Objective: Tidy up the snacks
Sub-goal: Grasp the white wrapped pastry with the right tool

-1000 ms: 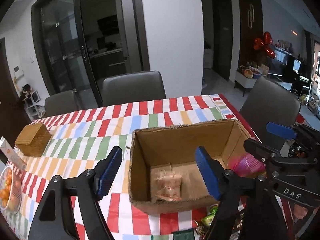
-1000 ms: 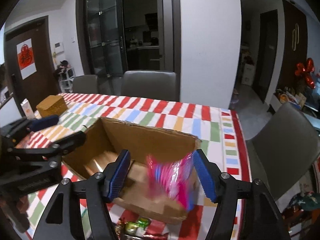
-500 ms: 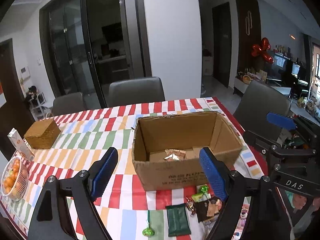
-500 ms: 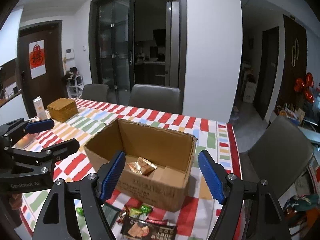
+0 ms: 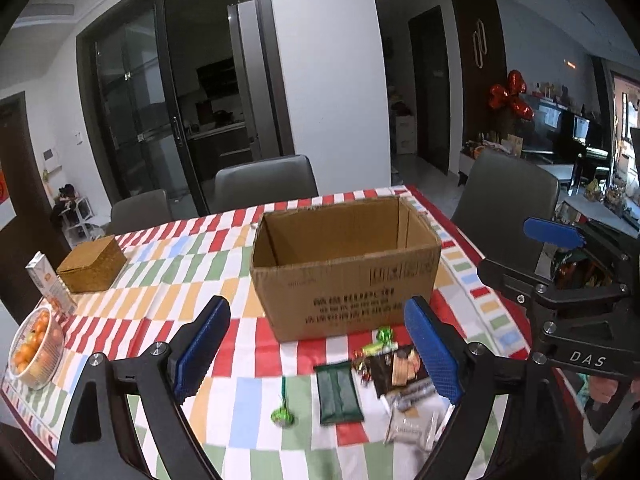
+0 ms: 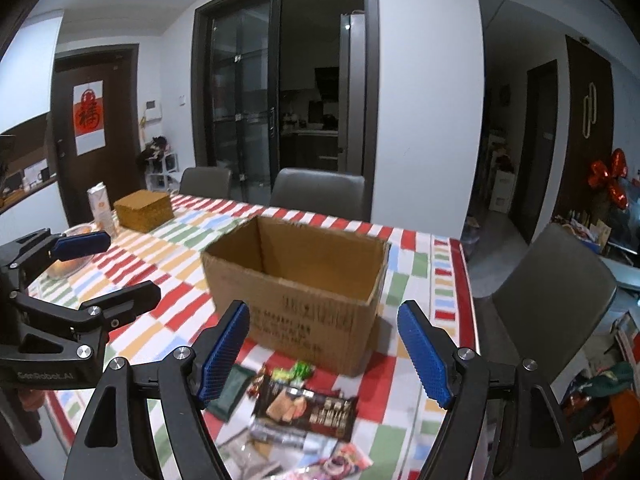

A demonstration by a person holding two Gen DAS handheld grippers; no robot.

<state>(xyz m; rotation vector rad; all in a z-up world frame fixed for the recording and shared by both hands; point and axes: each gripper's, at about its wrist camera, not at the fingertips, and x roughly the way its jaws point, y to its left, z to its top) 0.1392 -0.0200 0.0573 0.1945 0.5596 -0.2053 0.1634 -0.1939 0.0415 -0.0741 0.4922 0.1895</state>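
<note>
Both grippers have pulled back from the cardboard box [image 6: 296,292], jaws wide and empty. Dark biscuit packet [image 6: 308,408] lies long-axis across at my right gripper's [image 6: 324,354] six o'clock, nearer than left gripper [image 5: 316,354].

Both wrist views, side by side, facing cardboard box [image 5: 346,268].

Open cardboard box [image 5: 352,276] upright, snack packets [image 5: 400,376] just before it
</note>
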